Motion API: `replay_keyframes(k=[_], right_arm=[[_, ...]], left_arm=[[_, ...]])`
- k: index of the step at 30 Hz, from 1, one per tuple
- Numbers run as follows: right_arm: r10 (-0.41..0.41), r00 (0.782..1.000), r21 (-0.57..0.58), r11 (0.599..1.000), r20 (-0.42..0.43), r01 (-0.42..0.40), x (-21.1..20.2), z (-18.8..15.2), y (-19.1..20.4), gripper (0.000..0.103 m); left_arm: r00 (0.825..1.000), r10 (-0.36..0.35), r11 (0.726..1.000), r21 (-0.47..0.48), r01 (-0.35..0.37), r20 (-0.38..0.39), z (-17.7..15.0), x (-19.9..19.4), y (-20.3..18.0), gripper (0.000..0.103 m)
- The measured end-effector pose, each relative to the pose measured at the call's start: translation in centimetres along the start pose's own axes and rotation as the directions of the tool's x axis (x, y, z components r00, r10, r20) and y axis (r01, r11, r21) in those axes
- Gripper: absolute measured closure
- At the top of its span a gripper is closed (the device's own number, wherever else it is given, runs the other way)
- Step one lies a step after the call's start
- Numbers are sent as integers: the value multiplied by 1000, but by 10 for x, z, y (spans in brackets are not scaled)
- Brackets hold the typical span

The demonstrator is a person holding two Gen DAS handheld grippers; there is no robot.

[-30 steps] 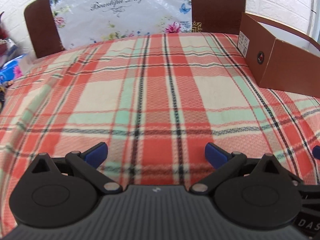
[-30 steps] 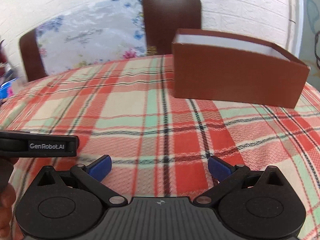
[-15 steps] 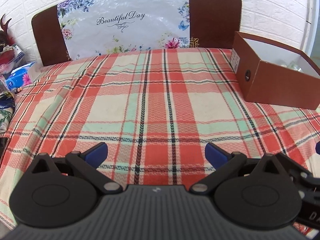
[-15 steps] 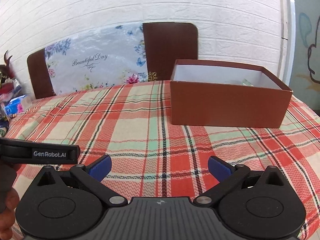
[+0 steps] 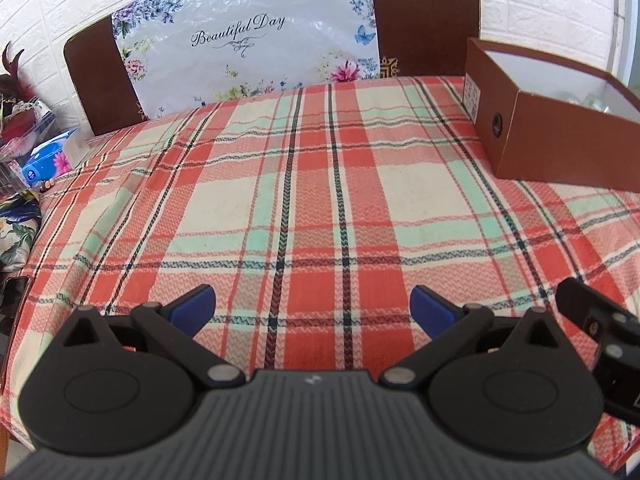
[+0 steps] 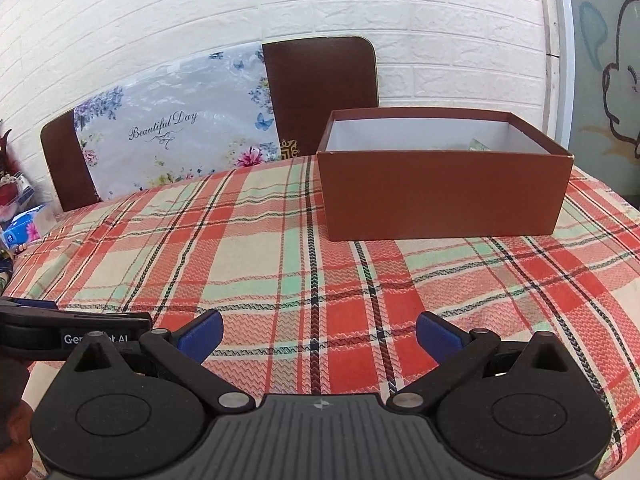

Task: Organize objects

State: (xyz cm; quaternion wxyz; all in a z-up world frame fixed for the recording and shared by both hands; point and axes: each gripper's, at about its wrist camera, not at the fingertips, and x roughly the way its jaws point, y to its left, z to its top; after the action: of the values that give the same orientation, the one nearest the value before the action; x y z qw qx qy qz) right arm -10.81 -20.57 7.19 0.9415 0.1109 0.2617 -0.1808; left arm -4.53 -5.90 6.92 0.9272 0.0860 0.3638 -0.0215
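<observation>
While one brown box (image 6: 440,196) sits at one o'clock on the plaid cloth (image 6: 280,264), long axis crosswise, open top up, both claws, left (image 5: 312,312) and right (image 6: 318,332), hang released, grasping nothing.

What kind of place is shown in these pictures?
Probably a home dining area: a table under a plaid cloth, a brown chair back against a white brick wall, household clutter at the side.

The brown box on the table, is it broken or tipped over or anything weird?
No, nothing looks wrong. The brown box sits flat and upright on the plaid tablecloth, open-topped, its walls straight and undented. Nothing is spilled around it.
</observation>
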Motion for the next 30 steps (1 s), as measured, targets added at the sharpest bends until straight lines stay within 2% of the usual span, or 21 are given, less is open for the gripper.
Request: replay_keyframes(k=[7, 16, 30], right_arm=[[7, 1000, 10, 1000, -9, -6, 3, -1, -6, 2], [12, 1000, 26, 1000, -25, -11, 4, -4, -7, 2], [53, 995, 40, 998, -88, -49, 17, -6, -16, 2]], left_arm=[[1000, -2, 1000, 1, 2, 0, -2, -1, -4, 0], [999, -6, 1000, 2, 6, -36, -4, 2, -7, 0], [997, -16, 1000, 18, 17, -78, -8, 10, -12, 0]])
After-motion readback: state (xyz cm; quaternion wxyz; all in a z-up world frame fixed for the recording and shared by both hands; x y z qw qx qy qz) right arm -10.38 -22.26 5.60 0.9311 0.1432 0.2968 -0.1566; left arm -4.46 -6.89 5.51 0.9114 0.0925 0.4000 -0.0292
